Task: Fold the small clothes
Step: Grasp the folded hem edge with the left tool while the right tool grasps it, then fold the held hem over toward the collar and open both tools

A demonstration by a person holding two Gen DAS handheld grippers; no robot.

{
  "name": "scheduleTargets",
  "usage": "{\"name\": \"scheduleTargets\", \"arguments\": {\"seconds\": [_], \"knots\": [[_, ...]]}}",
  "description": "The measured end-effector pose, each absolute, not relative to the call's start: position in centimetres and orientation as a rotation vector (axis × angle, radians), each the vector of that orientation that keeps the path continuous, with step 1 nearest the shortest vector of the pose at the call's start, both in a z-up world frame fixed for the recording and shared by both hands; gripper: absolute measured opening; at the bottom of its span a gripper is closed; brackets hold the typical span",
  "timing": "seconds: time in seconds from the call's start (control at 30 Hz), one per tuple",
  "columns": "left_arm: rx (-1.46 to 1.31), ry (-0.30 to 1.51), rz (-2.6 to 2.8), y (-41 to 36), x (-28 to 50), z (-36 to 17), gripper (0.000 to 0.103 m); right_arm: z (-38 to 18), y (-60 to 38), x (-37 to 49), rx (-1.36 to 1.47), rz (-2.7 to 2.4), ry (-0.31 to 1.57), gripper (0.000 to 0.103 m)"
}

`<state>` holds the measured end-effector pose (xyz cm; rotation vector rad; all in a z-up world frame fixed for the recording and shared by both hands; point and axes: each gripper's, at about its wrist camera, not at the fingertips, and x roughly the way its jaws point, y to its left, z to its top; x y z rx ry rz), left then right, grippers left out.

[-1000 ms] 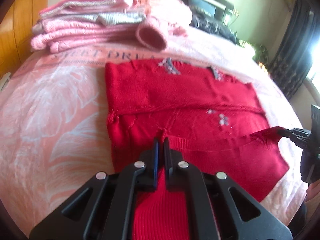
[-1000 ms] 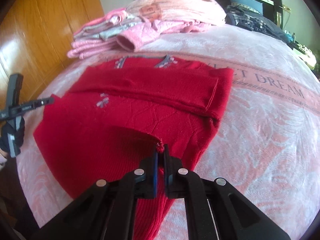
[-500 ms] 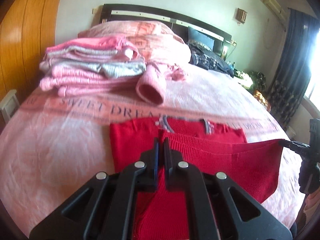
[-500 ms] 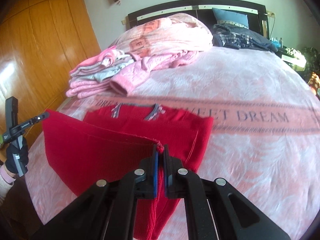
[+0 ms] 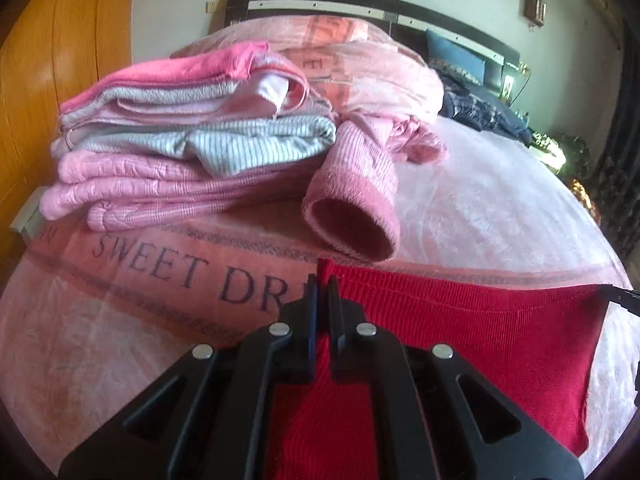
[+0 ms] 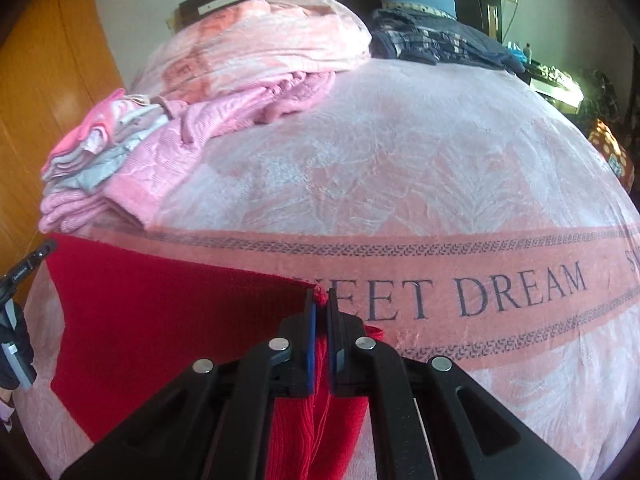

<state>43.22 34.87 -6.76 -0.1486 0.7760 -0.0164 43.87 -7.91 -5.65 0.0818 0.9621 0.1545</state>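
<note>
A red knitted sweater is held up by its ribbed hem, stretched between both grippers over the bed. My left gripper is shut on the hem's left corner. My right gripper is shut on the hem's right corner, the red sweater spreading to its left. The right gripper's tip shows at the far right edge of the left wrist view; the left gripper's tip shows at the left edge of the right wrist view. The rest of the sweater hangs below, hidden behind the lifted panel.
A stack of folded pink and grey clothes sits at the back left, with a pink cuffed sleeve sticking out toward the sweater. A pink blanket with "SWEET DREAM" lettering covers the bed. Pillow roll and dark clothes lie by the headboard.
Both grippers have carried the sweater's hem forward and up toward the collar end, so the lifted panel now hides the collar and lower body. The stack of clothes looms closer.
</note>
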Motion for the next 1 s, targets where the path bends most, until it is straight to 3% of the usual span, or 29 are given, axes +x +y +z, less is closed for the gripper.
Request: {"name": "scheduleTargets", "arguments": {"seconds": [0.2,0.4,0.53,0.7,0.77,1.0], "knots": [[-0.104,0.881,0.025,34.2,45.5,-12.5,0.003,-10.8,-7.5,46.2,0.066,0.126,1.034,0.004],[-0.116,0.949,0.036,35.3,46.3,-15.1,0.005,-13.1,-7.3,46.7,0.071,0.105,1.07,0.005],[-0.161,0.959,0.035,36.2,46.0,-14.8,0.01,-13.1,-7.6,46.7,0.083,0.086,1.082,0.016],[-0.218,0.883,0.068,38.2,42.5,-11.7,0.017,-9.6,-9.8,43.7,0.216,0.147,1.027,0.021],[-0.209,0.84,0.055,38.5,40.0,-9.9,0.025,-8.5,-10.2,41.5,0.23,0.185,1.042,0.024],[-0.107,0.89,-0.087,35.7,28.9,-8.9,0.034,-9.5,-9.5,29.4,0.18,0.312,1.173,0.037]]}}
